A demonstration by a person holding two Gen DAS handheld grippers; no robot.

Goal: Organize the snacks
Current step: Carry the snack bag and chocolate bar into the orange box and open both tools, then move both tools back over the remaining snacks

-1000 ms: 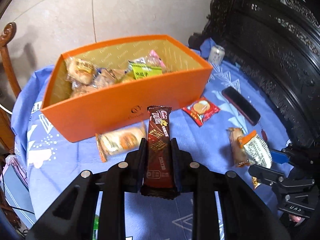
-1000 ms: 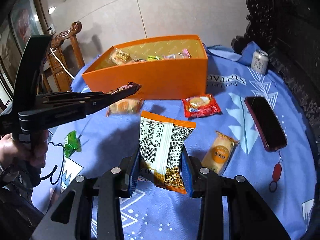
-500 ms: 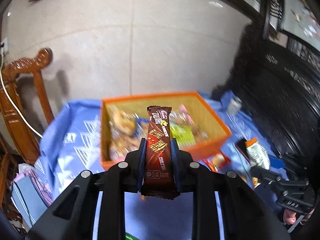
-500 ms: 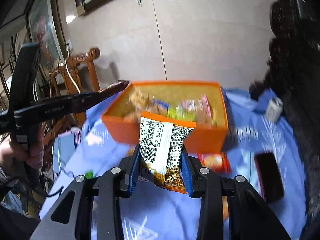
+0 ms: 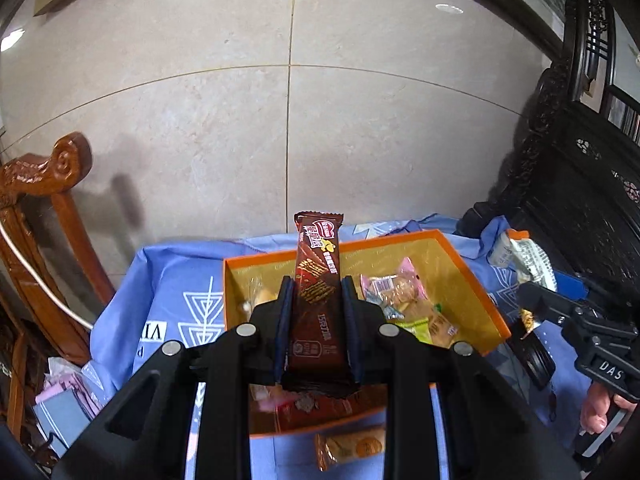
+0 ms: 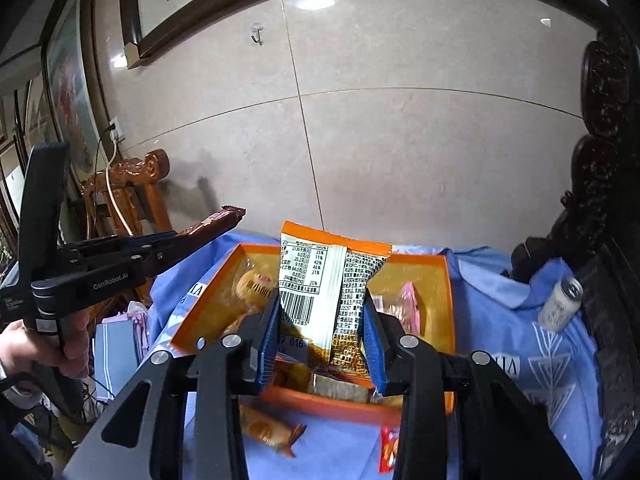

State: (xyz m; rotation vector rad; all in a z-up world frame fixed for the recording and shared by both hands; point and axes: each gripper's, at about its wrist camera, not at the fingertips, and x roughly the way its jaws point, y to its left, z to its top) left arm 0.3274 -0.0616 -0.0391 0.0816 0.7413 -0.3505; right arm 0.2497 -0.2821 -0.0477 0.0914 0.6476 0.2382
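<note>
Having carried both snacks up from the counter, I now hold the chocolate wafer bar [image 5: 318, 280] clamped in my left gripper [image 5: 316, 300] and the orange-white packet [image 6: 326, 292] in my right gripper [image 6: 320, 320], poised over the orange box [image 6: 448, 280], ready to drop.

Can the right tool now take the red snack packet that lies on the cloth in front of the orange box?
Probably not: the right tool is shut on the orange and white packet. The red packet lies uncovered before the orange box.
</note>
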